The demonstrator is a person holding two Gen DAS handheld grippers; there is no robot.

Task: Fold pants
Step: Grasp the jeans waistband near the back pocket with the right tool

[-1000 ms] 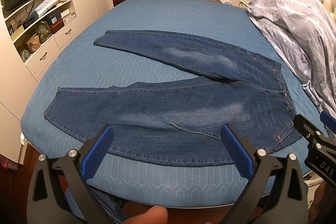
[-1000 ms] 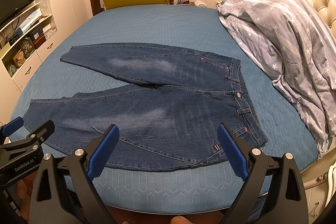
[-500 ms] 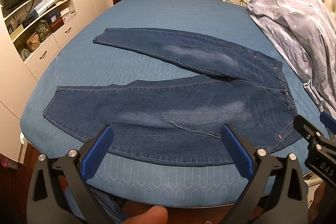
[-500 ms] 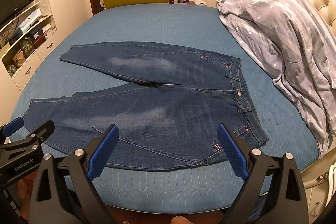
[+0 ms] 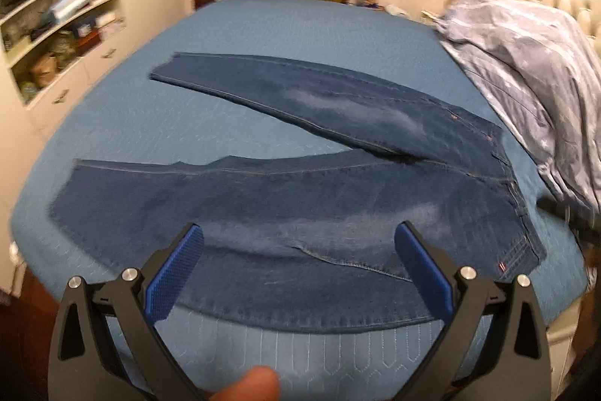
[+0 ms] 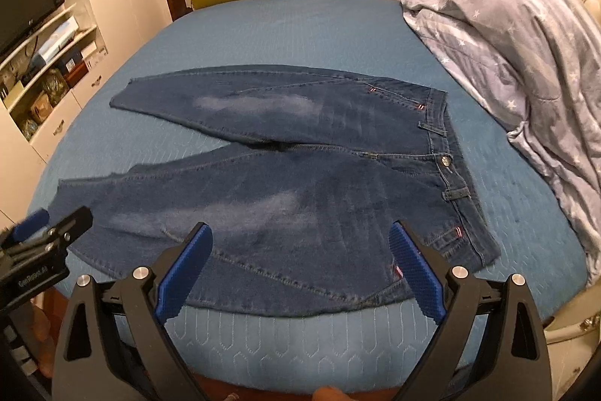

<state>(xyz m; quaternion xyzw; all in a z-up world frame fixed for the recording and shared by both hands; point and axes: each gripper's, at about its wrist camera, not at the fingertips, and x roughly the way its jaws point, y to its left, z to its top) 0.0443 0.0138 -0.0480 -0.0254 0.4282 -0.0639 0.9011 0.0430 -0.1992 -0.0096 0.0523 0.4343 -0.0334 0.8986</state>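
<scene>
The pants lie spread flat on the blue bed, front side up, with the waistband toward 3 o'clock and the two legs splayed apart toward 9 o'clock, the far leg angling up toward 10 o'clock and the near leg running along the bed's front edge. No fold shows anywhere in the denim: the legs are not laid one over the other, and the length has not been doubled, so I judge the task to be at its very start, with every fold still to make. The left gripper hovers above the near leg with its jaws wide and nothing between them; its blue pads stand clear of the cloth. The right gripper hangs over the hip end of the near leg, jaws likewise wide and empty. In the right wrist view the left gripper shows at 8 o'clock, apart from the fabric. A rumpled grey starred quilt lies heaped at 2 o'clock, well apart from the waistband. What is left, by my reading, is bringing one leg onto the other, then folding the length.
</scene>
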